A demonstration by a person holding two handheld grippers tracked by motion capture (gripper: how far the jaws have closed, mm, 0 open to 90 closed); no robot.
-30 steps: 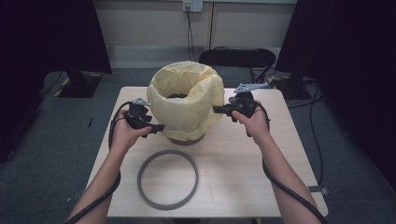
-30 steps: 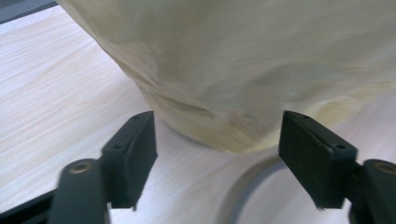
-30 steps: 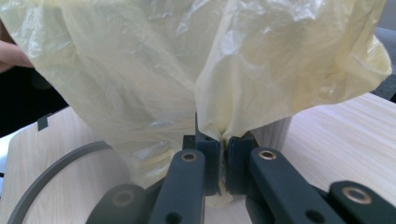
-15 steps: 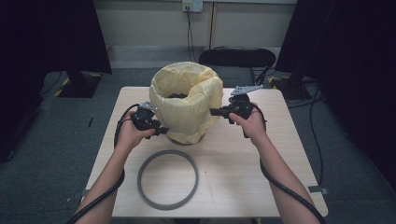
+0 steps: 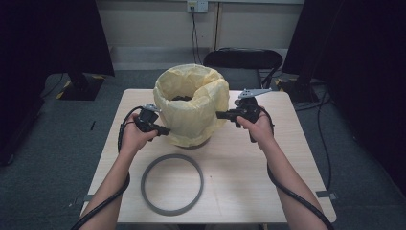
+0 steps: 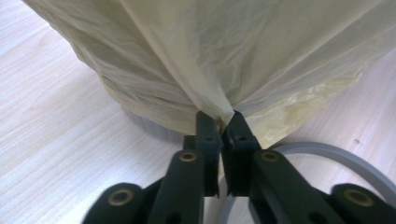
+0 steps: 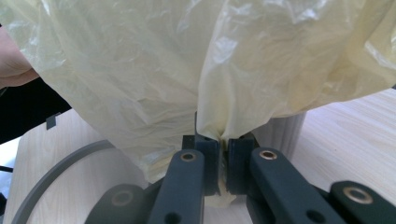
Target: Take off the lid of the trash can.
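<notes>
**Two grippers pinch a yellow bag from either side**

Two hand-held grippers clamp the yellow bag draped over a bin at the far middle of the table. The left gripper, whose jaws have just been closing, now nips a fold of plastic low on the bag's left flank; the left gripper view shows the film bunched tight between the pads. The right gripper is likewise closed on a pleat of the bag's right side. A grey ring lies flat on the table nearer the person, just apart from the bin's foot.
</notes>
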